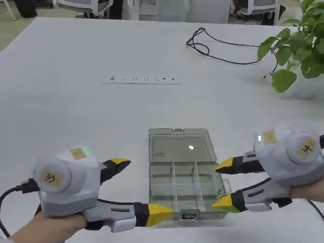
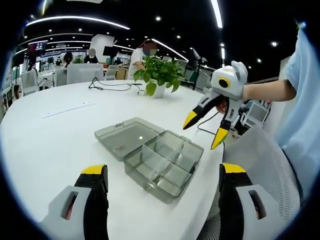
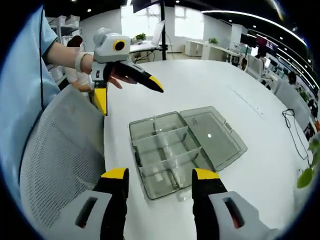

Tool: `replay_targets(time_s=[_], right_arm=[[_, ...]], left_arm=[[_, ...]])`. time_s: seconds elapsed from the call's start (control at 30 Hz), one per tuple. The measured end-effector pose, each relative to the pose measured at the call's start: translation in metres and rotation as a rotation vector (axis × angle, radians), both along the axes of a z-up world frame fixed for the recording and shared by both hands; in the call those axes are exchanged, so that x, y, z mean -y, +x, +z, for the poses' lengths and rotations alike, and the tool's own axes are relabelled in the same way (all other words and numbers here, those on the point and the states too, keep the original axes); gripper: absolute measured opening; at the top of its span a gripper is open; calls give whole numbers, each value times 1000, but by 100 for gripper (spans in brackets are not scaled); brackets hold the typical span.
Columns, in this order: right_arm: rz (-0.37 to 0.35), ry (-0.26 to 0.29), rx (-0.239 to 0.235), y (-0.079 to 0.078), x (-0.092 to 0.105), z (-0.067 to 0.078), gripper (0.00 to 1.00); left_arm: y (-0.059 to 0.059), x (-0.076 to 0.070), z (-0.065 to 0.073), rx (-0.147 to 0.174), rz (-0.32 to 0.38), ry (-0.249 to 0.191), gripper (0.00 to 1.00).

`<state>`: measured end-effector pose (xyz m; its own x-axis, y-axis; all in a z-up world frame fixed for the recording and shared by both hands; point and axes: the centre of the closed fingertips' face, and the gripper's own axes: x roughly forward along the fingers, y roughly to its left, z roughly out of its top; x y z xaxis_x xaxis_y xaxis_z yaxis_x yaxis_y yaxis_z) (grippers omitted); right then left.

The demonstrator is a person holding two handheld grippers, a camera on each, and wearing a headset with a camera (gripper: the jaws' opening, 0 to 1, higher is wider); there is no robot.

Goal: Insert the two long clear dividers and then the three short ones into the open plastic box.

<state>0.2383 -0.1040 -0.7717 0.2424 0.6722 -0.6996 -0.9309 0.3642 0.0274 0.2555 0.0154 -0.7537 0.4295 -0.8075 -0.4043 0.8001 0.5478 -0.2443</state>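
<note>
Flanking the open plastic box [image 1: 185,172] in the lower part of the head view, both grippers point inward at it. The left gripper [image 1: 142,188] sits at the lower left with its yellow-tipped jaws spread wide and nothing between them. One tip lies just beside the box's near left corner, and the other is up and well to the left of the box. The right gripper [image 1: 223,183] comes in from the right edge, also gaping and empty, with both tips close to the box's right wall.

The box rests on the white table [image 1: 76,111] at lower centre. Its base is nearer, and the hinged lid [image 1: 179,144] lies flat behind it. Clear dividers [image 1: 173,177] stand upright inside the base, splitting it into compartments. In the right gripper view these read as lengthwise strips crossed by shorter ones, though the exact count is hard to tell.

Higher in the frame, a white power strip [image 1: 142,79] lies well apart from the box. A looped black cable [image 1: 212,48] runs toward the upper right, where a leafy green plant [image 1: 298,45] stands. Office chairs [image 1: 83,6] line the top edge.
</note>
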Motion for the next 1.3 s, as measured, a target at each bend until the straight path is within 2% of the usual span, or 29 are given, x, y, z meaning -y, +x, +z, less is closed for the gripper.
replay_targets(time_s=[0.07,0.13,0.27,0.37,0.43,0.6,0.7,0.83,0.97,1.07,1.3], right_arm=[[-42,28,-7,-7,2,-2,62],[-82,43,6,-12,6,-4,71],[-194,116,54,-9,11,1,87],[-298,147,70,-6,26,5,97],[-349,155,77,-6,37,8,100],[-372,161,81,-13,51,10,100],[-375,170,76,-20,53,10,100],[-355,187,82,-21,49,9,100],[-328,221,105,-20,40,15,100],[-291,246,135,-20,30,22,100],[-286,288,146,-17,19,26,100]], left_arm=[[-2,-1,1,4,0,6,95],[-3,-2,0,5,5,13,96],[-4,-5,0,5,16,40,100],[-5,-6,-2,13,7,71,100],[-5,-7,-2,3,21,68,100],[-3,-8,0,7,55,59,100],[-4,-7,5,20,86,49,100],[-7,-4,5,36,107,48,100],[-8,-4,7,58,129,50,100],[-7,-3,14,88,152,40,100],[-6,-5,17,102,181,35,100]])
